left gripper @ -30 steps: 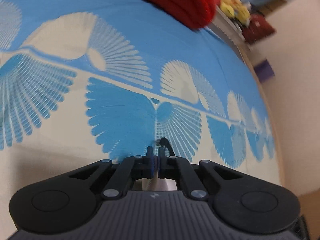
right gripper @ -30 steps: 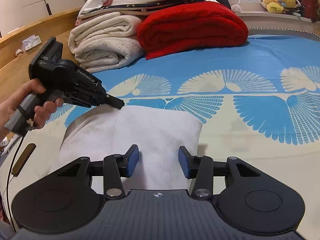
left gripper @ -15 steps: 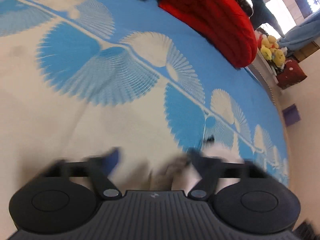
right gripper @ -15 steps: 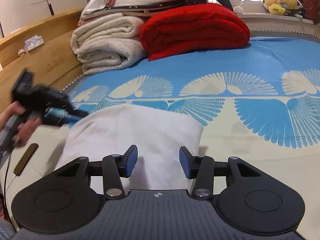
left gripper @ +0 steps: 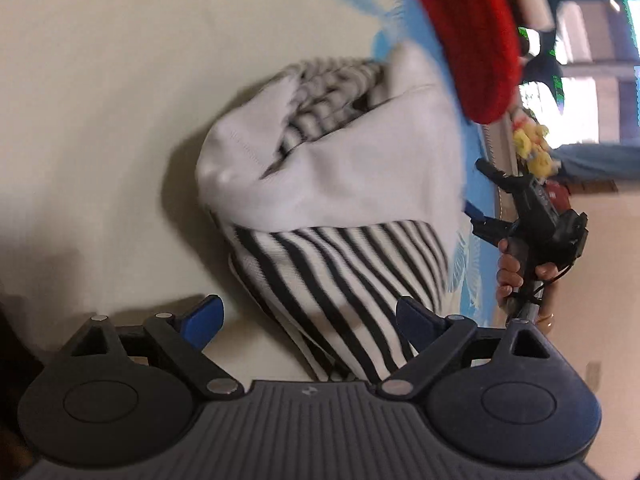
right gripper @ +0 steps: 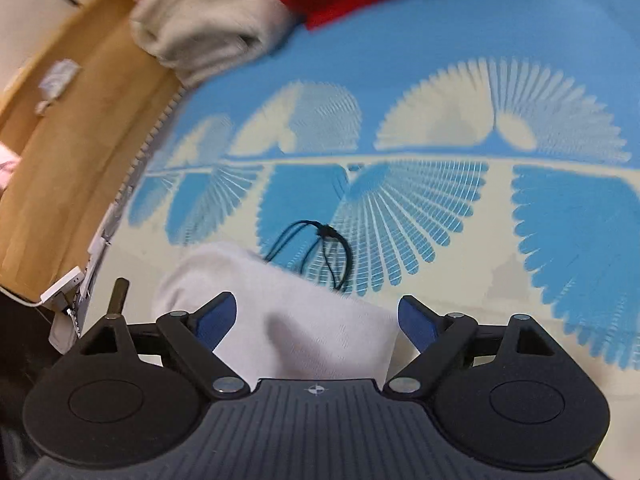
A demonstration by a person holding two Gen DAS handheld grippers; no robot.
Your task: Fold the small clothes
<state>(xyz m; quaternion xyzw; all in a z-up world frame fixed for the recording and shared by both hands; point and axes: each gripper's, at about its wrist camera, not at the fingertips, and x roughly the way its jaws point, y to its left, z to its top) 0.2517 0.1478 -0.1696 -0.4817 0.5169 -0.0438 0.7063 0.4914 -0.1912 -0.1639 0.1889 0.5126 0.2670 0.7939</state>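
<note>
A small garment lies on the bed, partly folded: its white side (left gripper: 352,168) is turned over a black-and-white striped side (left gripper: 344,276). My left gripper (left gripper: 308,318) is open just above its striped edge, holding nothing. The right gripper also shows in the left wrist view (left gripper: 486,204), held in a hand at the garment's far edge. In the right wrist view my right gripper (right gripper: 316,320) is open over the white cloth (right gripper: 304,320), empty. A thin black cord loop (right gripper: 320,244) lies on the sheet past the cloth.
The bed sheet (right gripper: 520,80) is blue and cream with fan patterns. A red blanket (left gripper: 472,32) and rolled white blankets (right gripper: 208,28) sit at the far side. A wooden bed frame (right gripper: 80,140) runs along the left. Plush toys (left gripper: 532,148) stand beyond the bed.
My left gripper opened, let go of the cloth and swung round to look down on the folded garment. My right gripper opened wider and moved forward and down over the white cloth.
</note>
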